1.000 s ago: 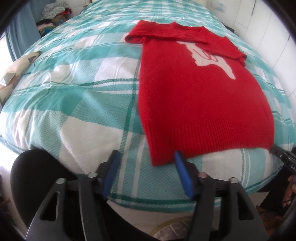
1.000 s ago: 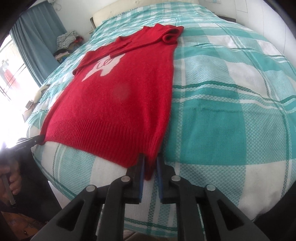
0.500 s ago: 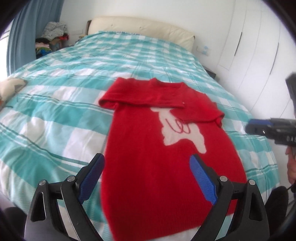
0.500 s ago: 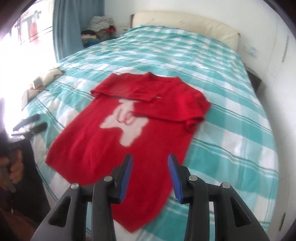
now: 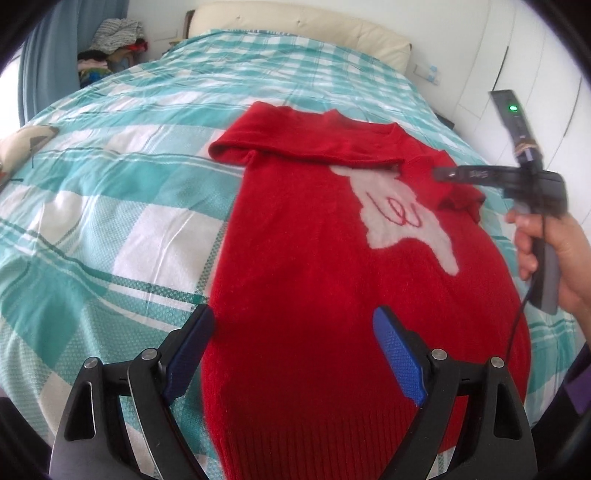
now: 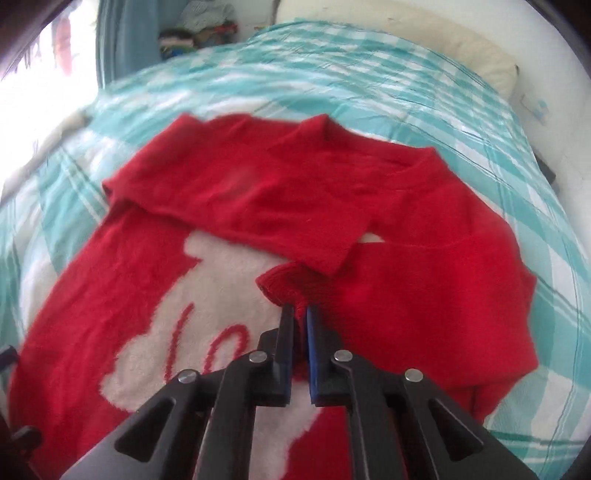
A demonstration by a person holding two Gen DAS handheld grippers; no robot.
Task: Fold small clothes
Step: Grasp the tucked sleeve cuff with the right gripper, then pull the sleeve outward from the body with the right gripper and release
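A red knit sweater [image 5: 314,258] with a white figure on its chest lies flat on the bed, both sleeves folded across the chest; it also shows in the right wrist view [image 6: 258,192]. My left gripper [image 5: 293,328] is open and empty, hovering above the sweater's lower body. My right gripper [image 6: 300,314] is shut on the cuff of the right sleeve [image 6: 284,286], over the white figure [image 6: 207,317]. The right gripper also shows in the left wrist view [image 5: 439,172] at the sleeve's end.
The bed has a teal and white checked cover [image 5: 110,184] and a cream headboard [image 5: 295,26]. A pile of clothes [image 5: 114,40] sits by the blue curtain at the far left. White wardrobe doors [image 5: 535,55] stand on the right.
Both grippers let go of the sweater's hem and moved up over the sweater. The right gripper opened, went to the right sleeve and shut on its cuff. The left gripper stays open.
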